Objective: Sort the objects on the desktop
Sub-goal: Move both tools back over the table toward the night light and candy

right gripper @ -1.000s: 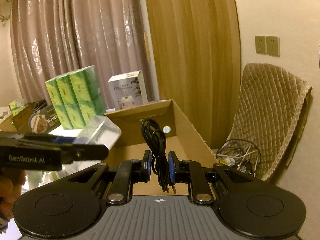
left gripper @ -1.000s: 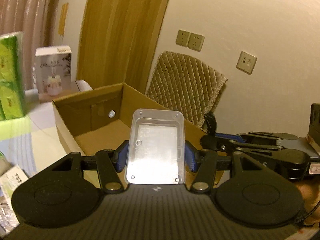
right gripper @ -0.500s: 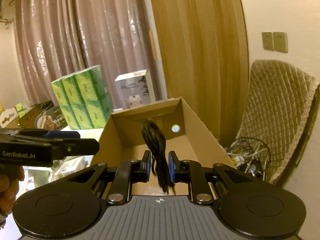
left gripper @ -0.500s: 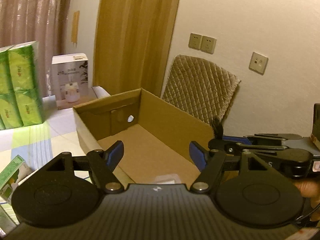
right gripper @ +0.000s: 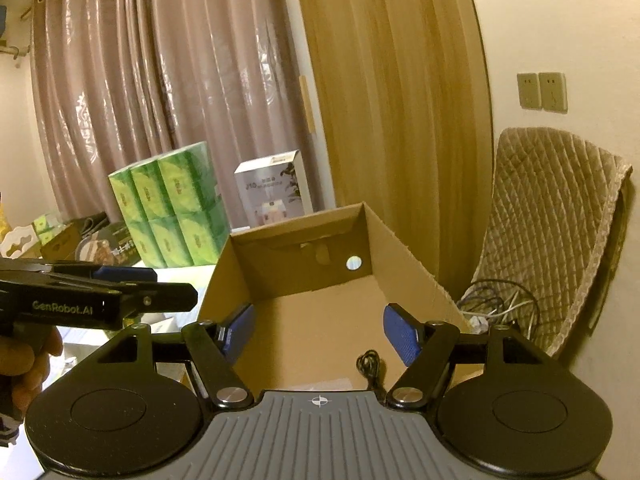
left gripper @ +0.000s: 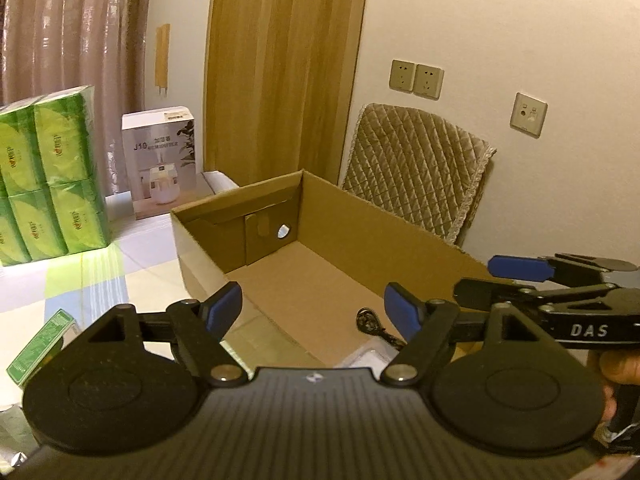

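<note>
The black cable [right gripper: 370, 366] lies coiled on the floor of the open cardboard box [left gripper: 360, 236], at the near end and toward the right-hand wall; just beside it a clear plastic case [left gripper: 366, 358] shows as a pale edge, mostly hidden behind the gripper bodies in both wrist views. The rest of the box floor is bare brown card, with a round hole in the far wall. The left gripper [left gripper: 314, 310] hangs over the near left side of the box, its blue-padded jaws spread wide with nothing between them. The right gripper [right gripper: 318, 330] is over the near right side, jaws likewise wide apart and holding nothing; each gripper shows at the edge of the other's view, with part of a hand [right gripper: 24, 364] on the left gripper's handle. On the patterned tablecloth [left gripper: 88, 280] left of the box stands a stack of green tissue packs [left gripper: 48, 176], and behind the box's far left corner a white humidifier carton [left gripper: 160, 160] stands upright. A small green packet [left gripper: 38, 346] lies near the left gripper's body. Beyond the box on the right, a quilted chair back [left gripper: 420, 172] leans by the wall under sockets [left gripper: 416, 79], with a tangle of wires [right gripper: 496, 306] at its foot. Curtains [right gripper: 168, 80] hang behind.
</note>
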`<state>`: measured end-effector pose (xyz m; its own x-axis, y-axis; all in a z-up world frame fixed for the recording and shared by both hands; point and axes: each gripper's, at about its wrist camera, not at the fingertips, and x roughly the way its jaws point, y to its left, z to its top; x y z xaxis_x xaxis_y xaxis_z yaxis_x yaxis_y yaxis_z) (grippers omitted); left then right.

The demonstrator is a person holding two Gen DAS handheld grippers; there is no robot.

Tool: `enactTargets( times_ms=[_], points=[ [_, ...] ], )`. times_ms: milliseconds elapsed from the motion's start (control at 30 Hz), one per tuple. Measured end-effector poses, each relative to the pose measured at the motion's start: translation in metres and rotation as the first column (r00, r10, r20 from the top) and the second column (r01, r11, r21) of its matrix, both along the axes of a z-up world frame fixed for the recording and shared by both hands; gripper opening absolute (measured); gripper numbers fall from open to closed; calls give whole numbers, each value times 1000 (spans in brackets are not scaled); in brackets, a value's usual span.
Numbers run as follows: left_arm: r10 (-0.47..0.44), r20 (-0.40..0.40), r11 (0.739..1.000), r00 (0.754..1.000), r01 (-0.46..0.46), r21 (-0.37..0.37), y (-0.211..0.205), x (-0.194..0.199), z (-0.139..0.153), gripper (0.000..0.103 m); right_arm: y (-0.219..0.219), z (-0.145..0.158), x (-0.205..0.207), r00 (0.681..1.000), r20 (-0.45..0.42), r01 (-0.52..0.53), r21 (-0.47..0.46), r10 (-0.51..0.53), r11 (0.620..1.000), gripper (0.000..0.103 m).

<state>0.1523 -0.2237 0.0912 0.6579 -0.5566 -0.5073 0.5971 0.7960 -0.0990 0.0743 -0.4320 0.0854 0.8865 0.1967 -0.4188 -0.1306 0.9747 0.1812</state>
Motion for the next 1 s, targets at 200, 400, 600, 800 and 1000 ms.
enactTargets(
  times_ms=[200, 400, 600, 800, 1000],
  points=[
    [27, 0, 1000, 1000, -27, 6, 15, -1, 1, 76, 8, 1, -6, 1000, -3, -4, -10, 4, 1000, 70],
    [63, 2, 998, 998, -63, 31, 38, -4, -3, 77, 25, 5, -9, 1000, 3, -31, -20, 31, 999, 71],
    [117, 5, 993, 993, -117, 33, 72, -13, -4, 80, 53, 8, -7, 997, 7, -79, -25, 79, 997, 73],
    [180, -3, 982, 984, -179, 55, 108, -24, -10, 83, 86, 8, -8, 990, 13, -140, -37, 140, 990, 74],
    [229, -16, 971, 973, -228, 69, 144, -35, -20, 85, 115, 8, -9, 981, 18, -194, -49, 195, 980, 75]
  ],
)
